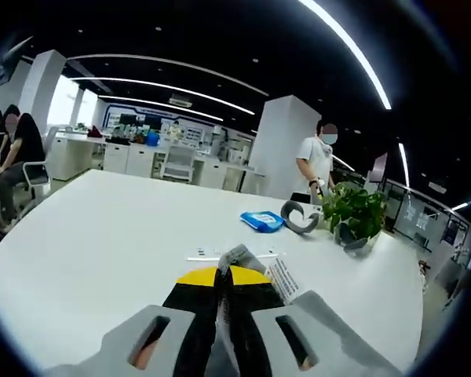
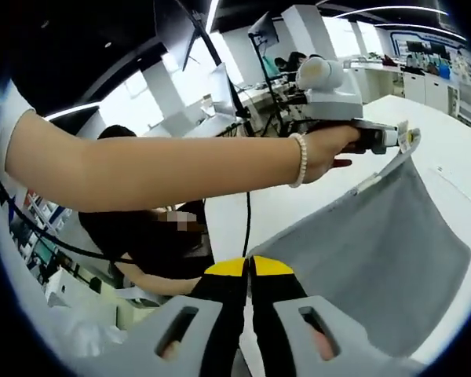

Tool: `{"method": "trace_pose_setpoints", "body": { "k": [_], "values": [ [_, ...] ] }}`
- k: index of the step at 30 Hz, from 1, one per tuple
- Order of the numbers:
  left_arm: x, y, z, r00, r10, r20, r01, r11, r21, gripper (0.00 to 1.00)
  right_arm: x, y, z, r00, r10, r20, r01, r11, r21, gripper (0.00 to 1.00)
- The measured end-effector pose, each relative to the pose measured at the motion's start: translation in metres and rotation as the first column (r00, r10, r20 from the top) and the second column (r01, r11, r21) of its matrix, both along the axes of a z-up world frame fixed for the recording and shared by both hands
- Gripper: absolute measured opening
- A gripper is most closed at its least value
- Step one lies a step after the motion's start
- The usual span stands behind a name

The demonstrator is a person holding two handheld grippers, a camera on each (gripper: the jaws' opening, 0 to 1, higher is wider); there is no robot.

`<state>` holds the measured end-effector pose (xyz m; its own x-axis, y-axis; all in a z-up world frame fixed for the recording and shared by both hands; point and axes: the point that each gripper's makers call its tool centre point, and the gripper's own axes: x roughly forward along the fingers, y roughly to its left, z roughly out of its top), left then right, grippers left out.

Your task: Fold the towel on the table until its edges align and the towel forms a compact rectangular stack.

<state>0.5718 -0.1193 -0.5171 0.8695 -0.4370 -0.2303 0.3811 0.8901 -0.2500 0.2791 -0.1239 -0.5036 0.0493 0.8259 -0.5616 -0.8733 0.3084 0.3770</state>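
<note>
Above the white table (image 1: 102, 228), the grey towel (image 2: 377, 251) hung stretched in the air between the two tongs. In the left gripper view, the left gripper (image 1: 224, 292) had its jaws pressed together on a towel corner with a white label (image 1: 282, 279) beside the tips. In the right gripper view, the right gripper (image 2: 247, 271) was pinched narrow on the towel's near corner, and the person's hand (image 2: 326, 149) held the other gripper at the far corner. Toward the table's far edge lay a blue packet (image 1: 262, 221), a grey tape roll (image 1: 300, 217) and a potted plant (image 1: 355, 214).
</note>
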Motion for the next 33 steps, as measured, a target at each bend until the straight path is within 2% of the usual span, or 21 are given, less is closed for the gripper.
{"method": "trace_pose_setpoints", "body": {
  "k": [5, 11, 19, 25, 33],
  "values": [
    [0.001, 0.006, -0.001, 1.000, 0.001, 0.010, -0.001, 1.000, -0.014, 0.03, 0.000, 0.008, -0.006, 1.000, -0.002, -0.022, 0.002, 1.000, 0.009, 0.00],
    [0.003, 0.021, -0.019, 0.999, 0.021, -0.027, -0.022, 0.999, -0.031, 0.03, 0.001, 0.015, -0.018, 0.999, -0.002, -0.040, 0.002, 1.000, 0.000, 0.00],
    [0.004, 0.024, -0.034, 0.999, 0.022, -0.042, -0.023, 0.999, -0.024, 0.03, 0.004, 0.020, -0.035, 1.000, 0.007, -0.026, -0.007, 1.000, -0.017, 0.00],
    [0.005, 0.030, -0.043, 0.998, 0.027, -0.055, -0.028, 0.999, -0.028, 0.03, 0.006, 0.027, -0.048, 0.998, -0.007, -0.060, 0.007, 1.000, -0.009, 0.00],
    [0.005, 0.033, -0.051, 0.998, 0.022, -0.061, -0.023, 1.000, -0.007, 0.04, 0.010, 0.030, -0.061, 0.998, -0.018, -0.053, 0.017, 1.000, -0.020, 0.00]
  ]
}}
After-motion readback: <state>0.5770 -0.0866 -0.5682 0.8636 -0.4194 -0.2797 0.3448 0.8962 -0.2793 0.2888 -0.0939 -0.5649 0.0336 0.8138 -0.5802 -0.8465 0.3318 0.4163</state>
